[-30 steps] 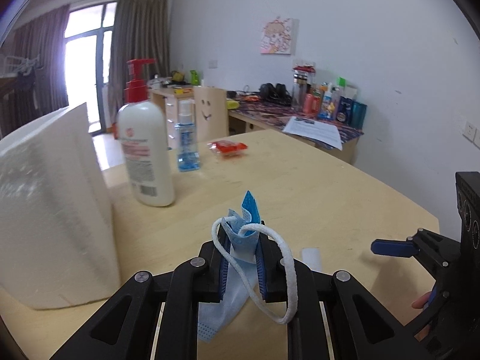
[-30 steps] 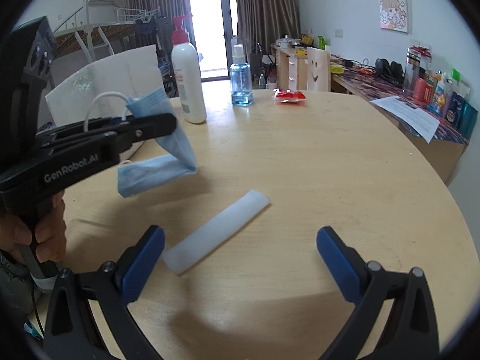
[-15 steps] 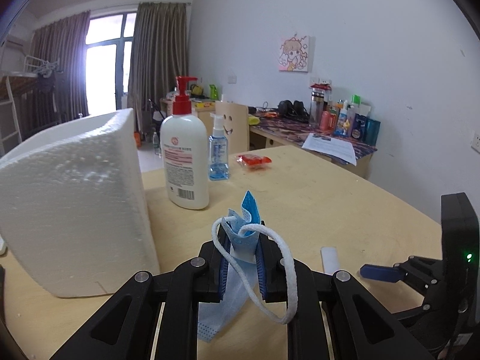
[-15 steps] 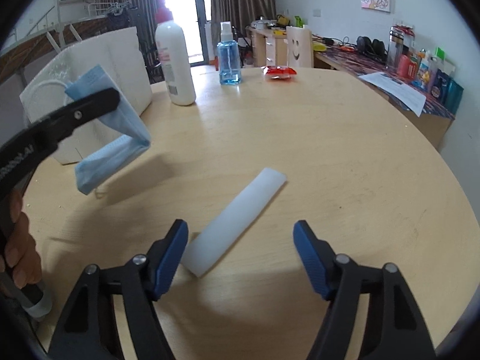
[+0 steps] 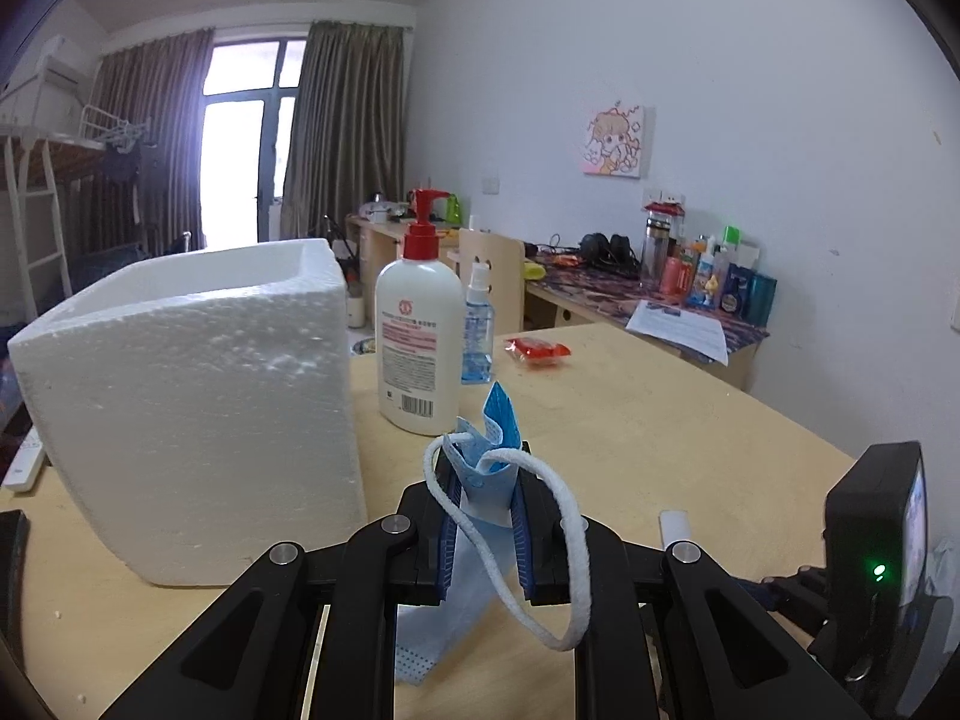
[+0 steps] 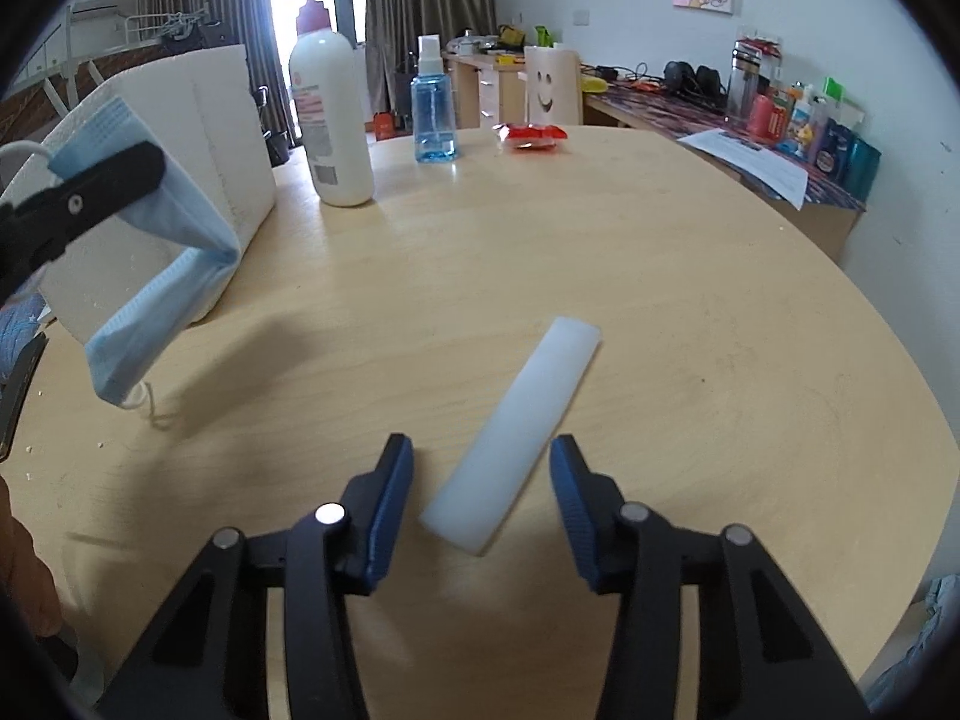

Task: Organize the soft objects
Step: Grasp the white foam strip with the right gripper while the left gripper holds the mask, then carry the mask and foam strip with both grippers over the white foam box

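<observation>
Face mask (image 5: pixel 480 480): pinched in left gripper (image 5: pixel 483 516), lifted off table (image 6: pixel 690 300), just beside foam box (image 5: pixel 198 396).
White foam strip (image 6: pixel 522 426): flat on table, near end between fingers of right gripper (image 6: pixel 480 492).
Right gripper: spread, empty, straddling strip end.
Long axis: slanting away and rightward from right gripper.
Nearer hand: right.
Likely next: closing across strip's width.

The left gripper (image 5: pixel 483 510) is clamped on a blue face mask (image 5: pixel 480 483), its white ear loop (image 5: pixel 564 552) draped over the right-hand finger. A white foam box (image 5: pixel 192 408) stands on the surface (image 5: pixel 660 420) to the left; a pump bottle (image 5: pixel 418 324) stands beyond
</observation>
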A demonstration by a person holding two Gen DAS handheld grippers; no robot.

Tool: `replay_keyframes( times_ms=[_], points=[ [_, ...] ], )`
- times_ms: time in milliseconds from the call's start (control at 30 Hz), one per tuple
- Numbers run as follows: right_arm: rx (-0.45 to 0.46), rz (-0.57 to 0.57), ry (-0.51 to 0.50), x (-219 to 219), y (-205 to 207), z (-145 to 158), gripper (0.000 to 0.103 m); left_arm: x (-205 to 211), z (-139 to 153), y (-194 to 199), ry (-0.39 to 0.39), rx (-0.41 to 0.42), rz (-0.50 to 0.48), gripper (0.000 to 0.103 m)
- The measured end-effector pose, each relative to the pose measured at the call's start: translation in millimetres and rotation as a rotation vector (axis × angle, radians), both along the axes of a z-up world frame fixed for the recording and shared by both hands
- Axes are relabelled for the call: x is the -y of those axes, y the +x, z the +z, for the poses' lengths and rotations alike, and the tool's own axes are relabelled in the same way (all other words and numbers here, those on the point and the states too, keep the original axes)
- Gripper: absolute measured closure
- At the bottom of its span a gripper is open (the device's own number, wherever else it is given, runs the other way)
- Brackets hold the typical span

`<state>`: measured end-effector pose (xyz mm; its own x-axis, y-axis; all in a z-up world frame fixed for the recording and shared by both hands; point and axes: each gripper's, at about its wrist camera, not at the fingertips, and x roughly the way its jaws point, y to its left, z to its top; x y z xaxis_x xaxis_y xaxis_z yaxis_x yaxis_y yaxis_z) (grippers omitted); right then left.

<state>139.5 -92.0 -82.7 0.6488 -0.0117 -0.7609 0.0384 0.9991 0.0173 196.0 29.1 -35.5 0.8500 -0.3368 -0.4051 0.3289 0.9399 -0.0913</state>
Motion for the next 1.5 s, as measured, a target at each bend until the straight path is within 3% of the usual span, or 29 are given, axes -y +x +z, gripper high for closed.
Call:
replay_keyframes(
  times_ms=[167,467,633,800,1500],
  points=[
    [-0.003,-0.061,-0.008,-1,-1,1,0.066,-3,4,-5,0.0,0.026,0.004,0.086],
    [-0.016,-0.121,-0.04,-4,0,1,0.068,-11,6,-12,-0.001,0.054,0.011,0.086],
    [-0.007,-0.115,-0.011,-4,-1,2,0.08,-14,7,-14,-0.011,0.045,0.005,0.086],
    [0.011,-0.111,0.038,2,-6,4,0.081,-15,10,-18,-0.011,0.059,0.0,0.086],
    [0.146,-0.108,0.058,21,-37,41,0.081,-2,22,-47,0.005,0.075,-0.041,0.086]
  ],
)
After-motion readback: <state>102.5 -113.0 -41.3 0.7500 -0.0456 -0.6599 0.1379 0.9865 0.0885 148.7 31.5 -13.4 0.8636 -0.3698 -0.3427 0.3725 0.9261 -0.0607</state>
